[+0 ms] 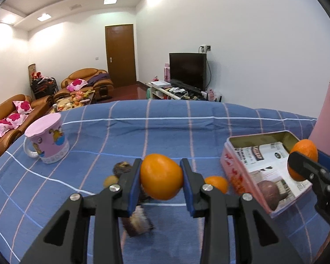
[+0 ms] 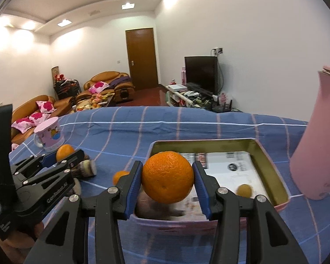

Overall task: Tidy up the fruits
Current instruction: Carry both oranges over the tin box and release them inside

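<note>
My left gripper (image 1: 161,176) is shut on a smooth orange (image 1: 161,177), held above the blue checked cloth. The right gripper (image 2: 167,178) is shut on a rougher orange (image 2: 167,177) over the near left corner of the pink tin (image 2: 272,176), which is lined with newspaper. Inside the tin lie a dark purple fruit (image 1: 272,192) and a small brownish fruit (image 2: 244,190). A small orange (image 1: 217,183) rests on the cloth just left of the tin. Dark, blurred fruits (image 1: 122,167) and a small yellowish one (image 1: 110,180) lie behind and under the left fingers.
A pink mug (image 1: 47,140) with a lid stands on the cloth at the far left. A tall pink flask (image 2: 319,143) stands right of the tin. The cloth's far edge drops off toward a room with sofas, a door and a television.
</note>
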{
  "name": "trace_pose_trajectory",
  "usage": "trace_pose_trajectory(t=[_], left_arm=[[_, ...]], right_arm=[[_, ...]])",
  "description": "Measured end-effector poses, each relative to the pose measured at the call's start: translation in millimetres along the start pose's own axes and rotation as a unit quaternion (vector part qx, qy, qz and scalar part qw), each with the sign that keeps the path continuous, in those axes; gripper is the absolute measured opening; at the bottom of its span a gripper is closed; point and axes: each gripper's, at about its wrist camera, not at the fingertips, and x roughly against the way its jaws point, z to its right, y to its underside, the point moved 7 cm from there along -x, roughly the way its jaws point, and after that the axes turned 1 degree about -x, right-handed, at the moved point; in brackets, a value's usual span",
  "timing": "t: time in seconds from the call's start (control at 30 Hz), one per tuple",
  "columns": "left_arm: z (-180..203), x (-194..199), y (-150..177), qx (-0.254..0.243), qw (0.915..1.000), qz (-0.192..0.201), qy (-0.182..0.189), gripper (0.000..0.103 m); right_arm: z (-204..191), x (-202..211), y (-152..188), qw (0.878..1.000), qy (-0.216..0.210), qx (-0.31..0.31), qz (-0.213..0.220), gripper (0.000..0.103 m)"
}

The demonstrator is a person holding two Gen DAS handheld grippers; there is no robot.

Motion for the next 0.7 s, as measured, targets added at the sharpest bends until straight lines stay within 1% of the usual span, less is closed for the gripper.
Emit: trace_pose_trajectory(t=[0.2, 0.4, 0.57, 0.7], left_arm=[[28, -3, -3, -0.013, 0.9998, -0.001, 0.014, 0.036], [54, -5, -9, -0.017, 0.9993, -0.001, 0.032, 0.036], [85, -6, -12, -0.035, 0.9982, -0.001, 0.049, 0.036], [112, -12, -16, -0.043, 0.9972, -0.007, 0.061, 0.036]], right_arm=[[37, 7, -6, 0.999, 0.025, -0.020, 0.010, 0.048], [77, 12, -14, 0.997, 0.060, -0.038, 0.021, 0.048], [108, 17, -18, 0.994, 0.090, -0.050, 0.028, 0.048], [125, 17, -20, 0.992, 0.108, -0.050, 0.029, 0.048]])
